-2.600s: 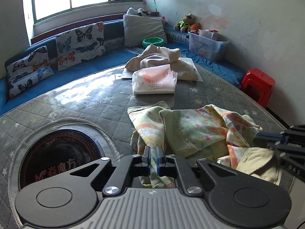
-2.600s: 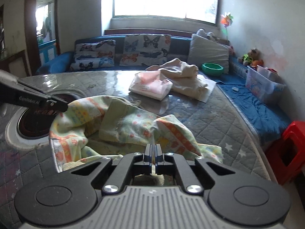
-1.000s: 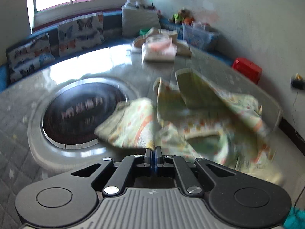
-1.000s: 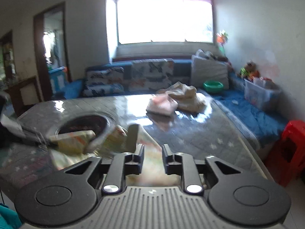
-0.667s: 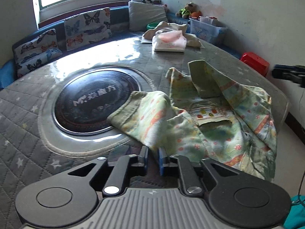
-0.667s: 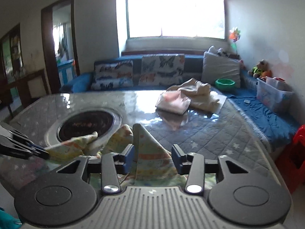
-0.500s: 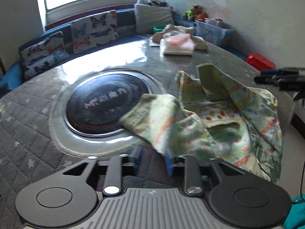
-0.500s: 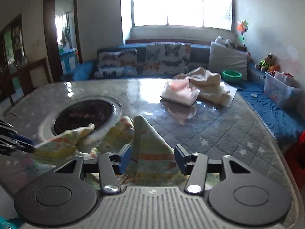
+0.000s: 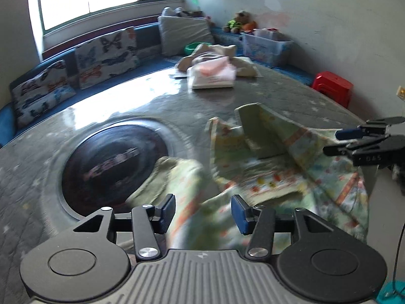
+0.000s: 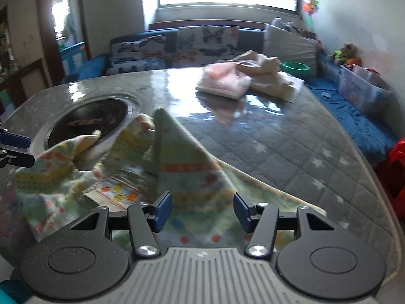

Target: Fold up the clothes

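One patterned garment (image 9: 273, 167), pale green with orange stripes and coloured dots, lies crumpled on the near part of the grey quilted desk (image 10: 278, 136), one corner reaching onto the rim of the single round dark inset (image 9: 114, 162) in the desk top and its near edge hanging over the desk's front edge. Two tools are in view, and both stand wide open with nothing between their blue pads: the left tool (image 9: 202, 214) hovers just above the near left bunch of the cloth, which shows in the gap between its fingers but is not pinched; the right tool (image 10: 202, 211) hovers over the garment's right side, where a raised fold stands up like a ridge just ahead of it. In the left wrist view the right tool (image 9: 364, 139) appears at the right edge, beside the cloth's far right border; whether it touches the fabric there cannot be told. At the far side of the desk sits one folded pink piece (image 10: 224, 81), touching one heap of cream cloth (image 10: 263, 72) behind it. Beyond the desk a blue bench runs along the window with three butterfly cushions (image 10: 207, 41) and one grey pillow (image 10: 288, 45), one green bowl (image 10: 296, 67), one clear storage box (image 9: 265, 46), one soft toy (image 9: 239, 24) and one red stool (image 9: 332, 87) by the wall
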A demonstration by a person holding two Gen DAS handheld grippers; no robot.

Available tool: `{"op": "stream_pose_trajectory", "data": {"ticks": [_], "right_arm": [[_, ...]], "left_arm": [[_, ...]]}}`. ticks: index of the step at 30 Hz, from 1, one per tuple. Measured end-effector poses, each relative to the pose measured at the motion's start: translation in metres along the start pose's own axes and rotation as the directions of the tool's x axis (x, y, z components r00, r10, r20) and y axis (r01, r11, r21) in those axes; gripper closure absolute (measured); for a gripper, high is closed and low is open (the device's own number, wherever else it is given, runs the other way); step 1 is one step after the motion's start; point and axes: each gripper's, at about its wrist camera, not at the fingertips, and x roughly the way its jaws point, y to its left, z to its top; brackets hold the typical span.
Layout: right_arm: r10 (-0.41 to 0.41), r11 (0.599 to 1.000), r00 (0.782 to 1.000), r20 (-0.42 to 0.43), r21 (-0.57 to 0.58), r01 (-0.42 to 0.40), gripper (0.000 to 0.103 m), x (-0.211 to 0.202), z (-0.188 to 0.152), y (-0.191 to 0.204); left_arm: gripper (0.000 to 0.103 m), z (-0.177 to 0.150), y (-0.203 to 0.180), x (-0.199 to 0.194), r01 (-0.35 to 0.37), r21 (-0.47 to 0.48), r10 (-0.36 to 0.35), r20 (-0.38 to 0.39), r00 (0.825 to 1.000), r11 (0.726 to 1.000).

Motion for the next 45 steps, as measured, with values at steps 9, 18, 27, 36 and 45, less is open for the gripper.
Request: {"op": "stream_pose_trajectory", "data": {"ticks": [9, 18, 27, 36, 45], "right_arm": [[-0.064, 0.993, 0.998, -0.021, 0.095, 0.065, 0.046, -0.011, -0.021, -0.027], [-0.083, 0.982, 0.995, -0.05, 0.164, 0.09, 0.044, -0.015, -0.042, -0.049], [-0.086, 0.987, 0.994, -0.059, 0.133, 0.094, 0.041, 0.002, -0.044, -0.044], [-0.083, 0.994, 0.995, -0.061, 0.064, 0.087, 0.034, 0.019, -0.034, -0.036], [-0.043, 0.999, 0.998, -0.054, -0.016, 0.043, 0.034, 0.05, -0.007, -0.014]], "left_arm": [[0.05, 0.032, -0.019, 0.051, -0.024, 0.049, 0.025, -0.029, 0.999, 0.999], [0.05, 0.049, -0.025, 0.1, -0.051, 0.064, 0.056, -0.075, 0.996, 0.997], [0.05, 0.052, -0.028, 0.129, -0.036, 0.063, 0.042, -0.096, 0.994, 0.997], [0.094, 0.049, -0.024, 0.14, -0.004, 0.072, 0.011, -0.093, 0.996, 0.997], [0.097, 0.039, 0.01, 0.134, -0.083, 0.044, 0.086, -0.072, 0.994, 0.996]]}}
